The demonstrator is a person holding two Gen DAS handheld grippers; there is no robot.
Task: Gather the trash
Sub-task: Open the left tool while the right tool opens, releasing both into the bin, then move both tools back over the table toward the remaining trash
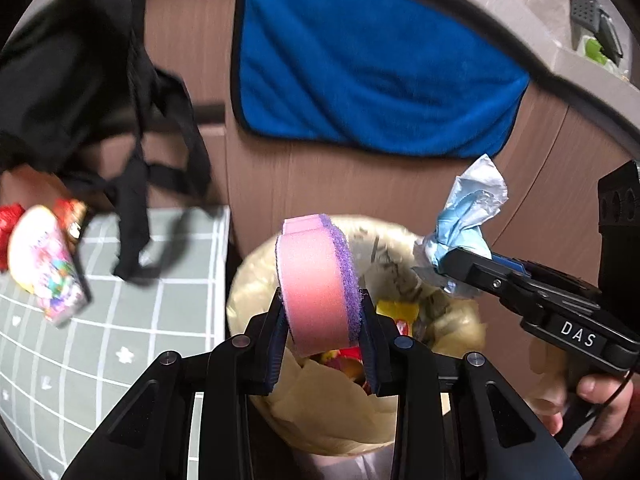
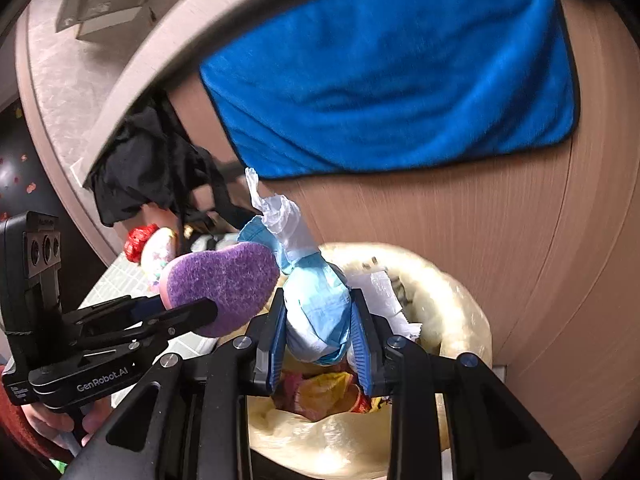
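The left gripper (image 1: 325,328) has its jaws partly closed on a pink sponge with a purple scouring layer (image 1: 314,284). Both pads press against the sponge's flat sides, and most of the sponge stands up past the fingertips. It hangs directly over the mouth of a trash bin lined with a pale yellow bag (image 1: 256,276), in which colourful wrappers (image 1: 396,312) already lie.

The right gripper (image 2: 319,320) is clamped in the same way on a crumpled wad of light-blue and white disposable material (image 2: 316,300), possibly a face mask or a glove; what it is cannot be told for sure. Its blue pads (image 2: 362,344) squeeze the wad from both sides, and a twisted white end sticks up beyond them. This wad also hovers above the bin's opening, just beside the sponge. A person's hand (image 1: 596,400) grips the right gripper's handle.

Behind the bin, a blue towel (image 1: 360,64) hangs on the brown cabinet front (image 1: 320,184). To the left, black fabric with straps (image 1: 132,128) dangles above a grey-green checked mat (image 1: 120,336), where a colourful snack packet (image 1: 48,272) lies.
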